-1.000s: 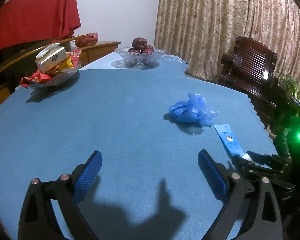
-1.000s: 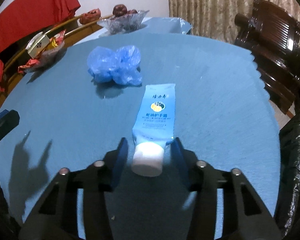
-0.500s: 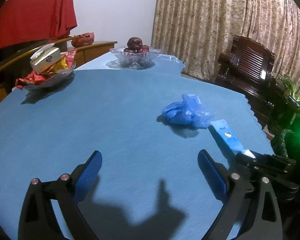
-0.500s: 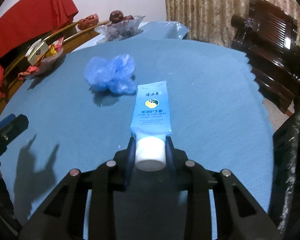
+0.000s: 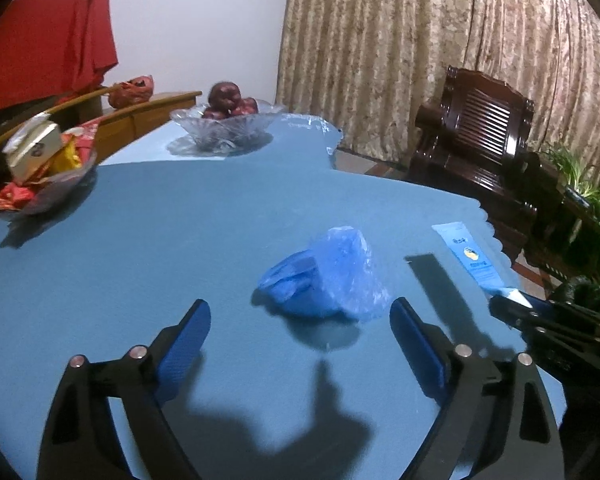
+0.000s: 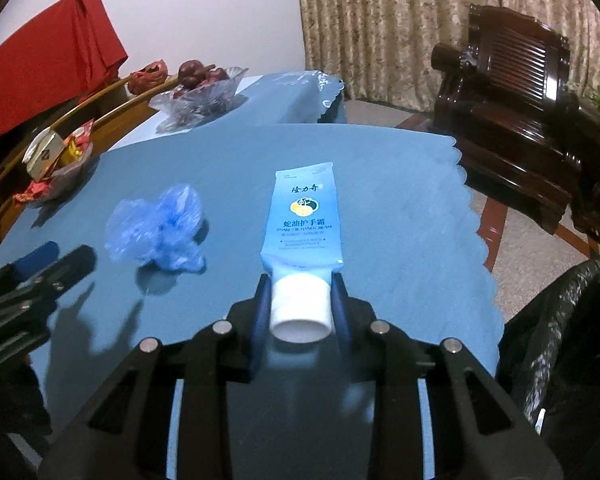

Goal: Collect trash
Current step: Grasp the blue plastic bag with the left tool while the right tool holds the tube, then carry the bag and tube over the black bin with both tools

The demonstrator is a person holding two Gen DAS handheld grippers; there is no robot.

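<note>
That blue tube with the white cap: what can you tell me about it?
The tube is a soft, flat, pale blue hand-cream tube with Chinese lettering, a yellow-and-black round logo and a crimped far end. The right gripper is clamped on its white cap, and the body points away over the blue tablecloth.

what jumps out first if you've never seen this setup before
The light blue hand cream tube, clamped by its white cap in the right gripper at the middle of the right wrist view. Next, the crumpled blue plastic bag on the blue tablecloth, just ahead of the open left gripper.
</note>
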